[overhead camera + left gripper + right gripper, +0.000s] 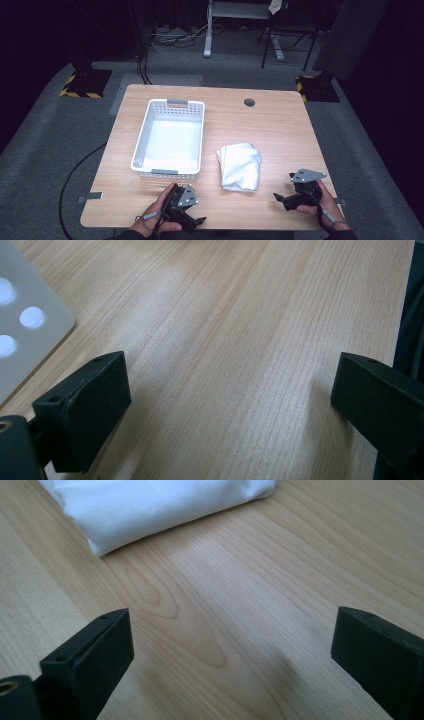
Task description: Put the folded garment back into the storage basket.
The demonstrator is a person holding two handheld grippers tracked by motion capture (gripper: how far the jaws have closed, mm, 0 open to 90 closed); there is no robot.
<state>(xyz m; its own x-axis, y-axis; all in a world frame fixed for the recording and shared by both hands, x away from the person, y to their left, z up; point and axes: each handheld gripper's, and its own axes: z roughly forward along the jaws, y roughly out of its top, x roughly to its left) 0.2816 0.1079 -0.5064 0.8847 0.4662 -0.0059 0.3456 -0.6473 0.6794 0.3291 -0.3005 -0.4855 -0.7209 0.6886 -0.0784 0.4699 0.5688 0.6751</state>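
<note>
Wooden table (280, 130) stands on a grey carpet in a dark room, and we hold one tool in each hand near its front edge. Our left tool (192, 220) rests low at the front left, just before the white basket (170, 172); in the left gripper view its jaws stand wide apart over bare wood, and a corner of the basket (25, 335) with round holes shows at the left. Our right tool (286, 197) is at the front right, with its jaws also spread wide and nothing between them. The folded white cloth (240, 166) lies flat on the table between the two tools, just to the right of the basket and apart from it. In the right gripper view the cloth (150, 505) lies ahead of the open jaws, near but not touching them
</note>
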